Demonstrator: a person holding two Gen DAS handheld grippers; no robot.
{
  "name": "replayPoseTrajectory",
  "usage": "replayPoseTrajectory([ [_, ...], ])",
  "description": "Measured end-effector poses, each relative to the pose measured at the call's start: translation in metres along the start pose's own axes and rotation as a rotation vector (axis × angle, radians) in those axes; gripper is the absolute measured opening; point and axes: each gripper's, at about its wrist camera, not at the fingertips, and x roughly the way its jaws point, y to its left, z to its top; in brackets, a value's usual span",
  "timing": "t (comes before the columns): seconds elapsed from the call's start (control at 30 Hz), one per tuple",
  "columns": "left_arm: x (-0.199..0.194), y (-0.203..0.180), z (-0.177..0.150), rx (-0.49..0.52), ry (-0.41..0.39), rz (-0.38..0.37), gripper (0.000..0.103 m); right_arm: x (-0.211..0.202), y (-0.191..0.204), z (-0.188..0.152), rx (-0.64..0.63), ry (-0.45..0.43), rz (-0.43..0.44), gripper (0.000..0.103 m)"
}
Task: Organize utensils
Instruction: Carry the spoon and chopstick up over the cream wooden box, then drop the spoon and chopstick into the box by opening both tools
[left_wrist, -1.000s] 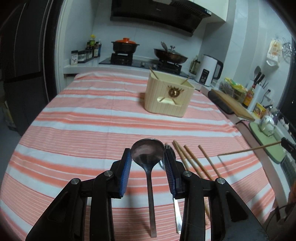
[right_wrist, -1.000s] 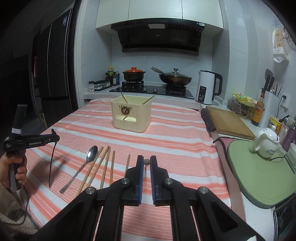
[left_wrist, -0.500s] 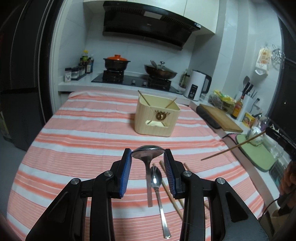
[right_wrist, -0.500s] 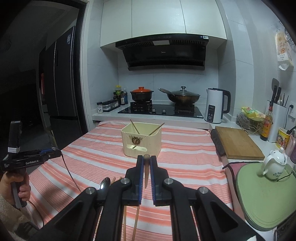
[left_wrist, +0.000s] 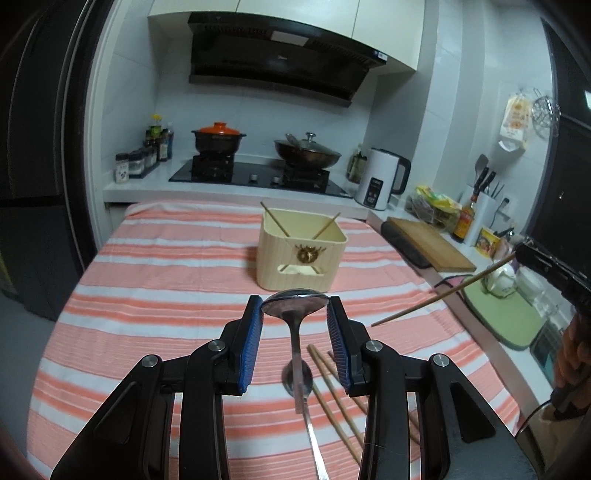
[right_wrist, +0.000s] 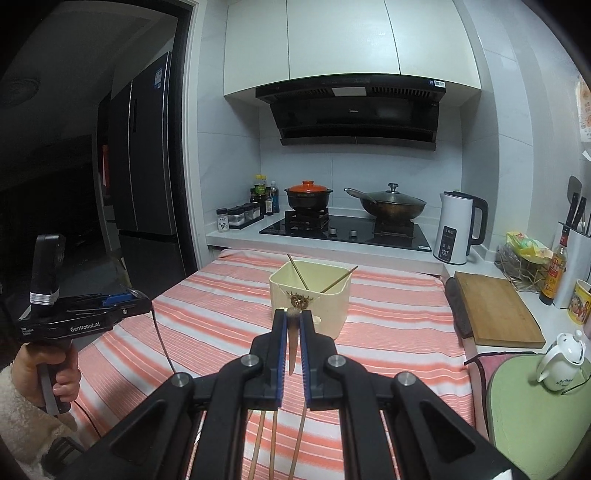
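My left gripper (left_wrist: 294, 308) is shut on a metal spoon (left_wrist: 294, 302), gripped by its bowl, handle hanging down, lifted above the striped tablecloth. My right gripper (right_wrist: 292, 318) is shut on a wooden chopstick (right_wrist: 291, 349); that chopstick also shows at the right of the left wrist view (left_wrist: 439, 295). A cream utensil box (left_wrist: 301, 254) with two chopsticks in it stands mid-table, and shows in the right wrist view (right_wrist: 310, 297) just beyond my right gripper. Another spoon (left_wrist: 308, 413) and several chopsticks (left_wrist: 334, 395) lie on the cloth below.
Behind the table is a stove with an orange-lidded pot (left_wrist: 218, 138) and a wok (left_wrist: 306, 153). A white kettle (left_wrist: 382, 182), a wooden cutting board (left_wrist: 430, 240) and a green mat with a teapot (right_wrist: 561, 360) line the right side.
Both grippers have risen and moved towards the box. The spoon left the cloth in my left gripper; the chopstick rose in my right gripper.
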Motion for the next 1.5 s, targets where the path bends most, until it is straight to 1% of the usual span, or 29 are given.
replayPoseTrajectory([
  [0.23, 0.008, 0.000, 0.016, -0.003, 0.013, -0.022, 0.036, 0.013, 0.003, 0.020, -0.018, 0.010, 0.032, 0.007],
  [0.4, 0.020, 0.002, 0.042, -0.008, 0.021, -0.044, 0.036, 0.034, -0.003, 0.046, -0.022, 0.023, 0.048, 0.007],
  [0.57, 0.038, 0.001, 0.088, 0.000, -0.003, -0.050, 0.036, 0.061, -0.015, 0.083, 0.001, 0.014, 0.045, 0.007],
  [0.7, 0.059, 0.003, 0.138, -0.012, -0.063, -0.045, 0.036, 0.086, -0.019, 0.118, -0.011, -0.012, 0.018, 0.007],
  [0.77, 0.075, 0.004, 0.161, -0.019, -0.101, -0.030, 0.036, 0.102, -0.022, 0.134, -0.021, -0.023, -0.004, 0.007],
  [0.83, 0.094, 0.006, 0.176, -0.027, -0.136, -0.010, 0.036, 0.123, -0.028, 0.145, -0.028, -0.020, -0.030, 0.007],
  [0.9, 0.118, 0.009, 0.186, -0.038, -0.153, 0.013, 0.035, 0.149, -0.036, 0.152, -0.026, 0.022, -0.041, 0.007],
  [0.97, 0.147, 0.012, 0.190, -0.043, -0.130, 0.030, 0.036, 0.179, -0.048, 0.153, 0.000, 0.094, -0.028, 0.007],
  [1.0, 0.165, 0.014, 0.190, -0.049, -0.104, 0.033, 0.036, 0.193, -0.053, 0.152, 0.014, 0.139, -0.015, 0.007],
  [1.17, 0.236, 0.023, 0.172, -0.088, 0.069, 0.017, 0.035, 0.266, -0.082, 0.131, 0.117, 0.345, 0.036, 0.007],
  [1.23, 0.256, 0.023, 0.161, -0.095, 0.129, 0.012, 0.035, 0.291, -0.091, 0.119, 0.147, 0.427, 0.052, 0.007],
  [1.3, 0.272, 0.023, 0.151, -0.096, 0.181, 0.010, 0.035, 0.311, -0.099, 0.108, 0.183, 0.485, 0.060, 0.007],
  [1.33, 0.279, 0.024, 0.147, -0.097, 0.201, 0.007, 0.035, 0.318, -0.101, 0.104, 0.193, 0.494, 0.060, 0.007],
  [1.4, 0.289, 0.024, 0.140, -0.091, 0.232, 0.008, 0.036, 0.325, -0.109, 0.103, 0.215, 0.485, 0.047, 0.008],
  [1.47, 0.296, 0.025, 0.135, -0.089, 0.249, 0.010, 0.036, 0.331, -0.116, 0.102, 0.243, 0.481, 0.054, 0.008],
  [1.5, 0.298, 0.025, 0.134, -0.091, 0.251, 0.010, 0.036, 0.333, -0.117, 0.102, 0.241, 0.474, 0.050, 0.011],
])
